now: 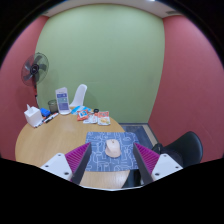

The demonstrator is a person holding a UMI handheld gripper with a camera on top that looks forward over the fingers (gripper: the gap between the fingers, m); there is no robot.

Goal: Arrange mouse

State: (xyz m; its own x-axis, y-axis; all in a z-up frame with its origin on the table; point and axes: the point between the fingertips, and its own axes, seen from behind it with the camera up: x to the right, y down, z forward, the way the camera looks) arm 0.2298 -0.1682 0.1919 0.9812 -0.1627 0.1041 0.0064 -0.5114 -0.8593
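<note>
Round wooden table (45, 140) in green-and-pink room, fan (36, 68) at far edge, clutter beyond. Mouse (113, 148) sits centred on blue mouse mat (100, 140), between and just ahead of your fingers. Your gripper (112, 160) spread wide, holding nothing. Judgement: mouse looks placed; only straightening or pull-back left.

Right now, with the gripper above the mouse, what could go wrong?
The gripper is open, and the mouse lies on the mousepad just ahead of its fingers. Closing off-centre could push the mouse sideways instead of gripping it. The mousepad sits near the table edge, so a shove could drag it toward that edge.
</note>
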